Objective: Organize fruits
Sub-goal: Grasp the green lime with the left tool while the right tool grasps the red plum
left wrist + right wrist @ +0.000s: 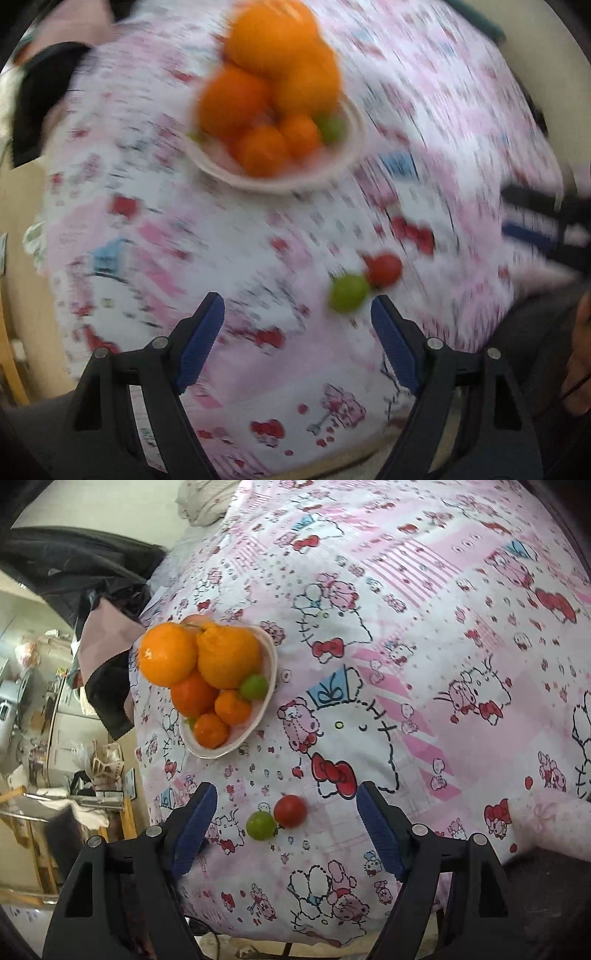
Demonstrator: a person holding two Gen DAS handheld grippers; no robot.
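Note:
A pale bowl (pixel 351 155) (pixel 271 672) on the pink cartoon-print cloth holds a heap of oranges (pixel 273 40) (pixel 168 659) and a small green fruit (pixel 332 127) (pixel 254 687). Nearer me, a loose green fruit (pixel 349 293) (pixel 261 825) touches a small red fruit (pixel 384 269) (pixel 290 811) on the cloth. My left gripper (pixel 297 297) is open with nothing in it, and the green fruit lies just off its right fingertip. My right gripper (pixel 287 785) is open above the cloth, with both loose fruits in the gap between its fingers and untouched.
The patterned cloth (pixel 424 646) covers a soft raised surface. It drops off at the left, where dark clothing (pixel 74 572) and a cluttered room lie below. In the blurred left wrist view, a dark and blue shape (pixel 532 229) sits at the right edge.

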